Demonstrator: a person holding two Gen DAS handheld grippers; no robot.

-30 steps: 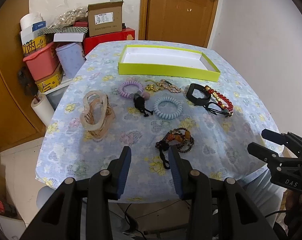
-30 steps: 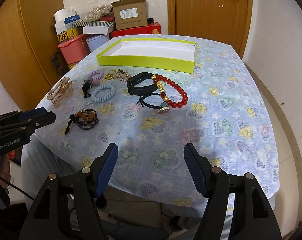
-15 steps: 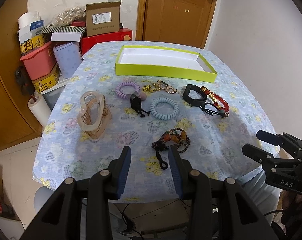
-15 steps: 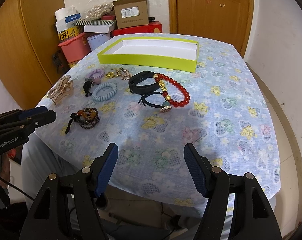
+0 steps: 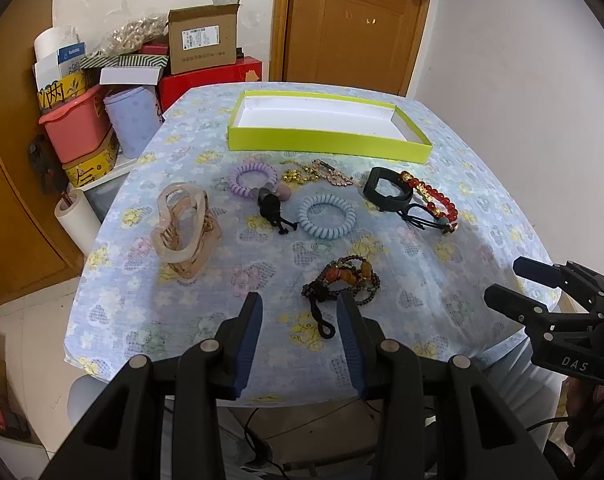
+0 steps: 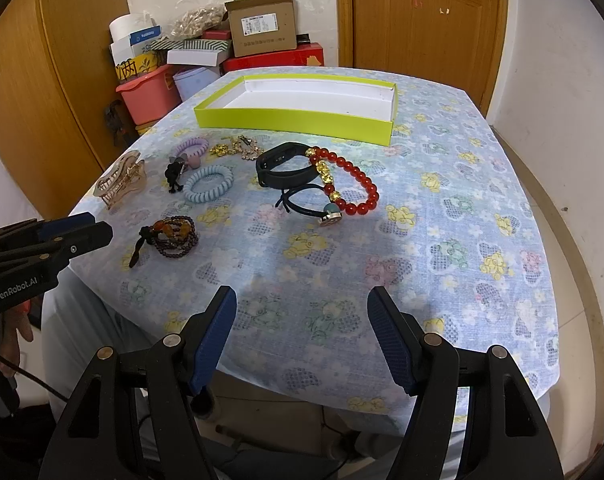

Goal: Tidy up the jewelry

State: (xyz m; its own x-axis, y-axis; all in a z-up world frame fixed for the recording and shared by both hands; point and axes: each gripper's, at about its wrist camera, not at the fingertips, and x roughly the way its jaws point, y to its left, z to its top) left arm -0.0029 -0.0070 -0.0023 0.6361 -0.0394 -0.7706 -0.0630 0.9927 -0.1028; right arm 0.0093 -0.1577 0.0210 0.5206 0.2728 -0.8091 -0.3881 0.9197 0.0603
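None stored yet: the lime-green tray (image 5: 329, 143) near the far edge of the table (image 5: 442, 312) shows only its bare white floor.
Pieces left on the cloth: all of them lie in a loose band in front of the tray, none touching it.
Left end: a beige claw clip (image 5: 183, 230), then a purple coil tie (image 5: 252, 179) with a black tie (image 5: 273, 210) beside it.
Middle: a blue coil tie (image 5: 326, 216), and gold charm pieces (image 5: 314, 171) just short of the tray wall.
Right end: a black band (image 6: 286, 164) touching a red bead bracelet (image 6: 348, 182), with a black cord bracelet (image 6: 310, 206) against them.
Nearest piece: a brown bead bracelet (image 5: 344, 280), just beyond the left tips.
Left gripper (image 5: 297, 320): jaws apart, nothing between them, hanging over the near edge.
Right gripper (image 6: 302, 316): jaws spread wider, empty, over bare cloth.
Progress judged: at the very start; every piece still needs moving into the tray.
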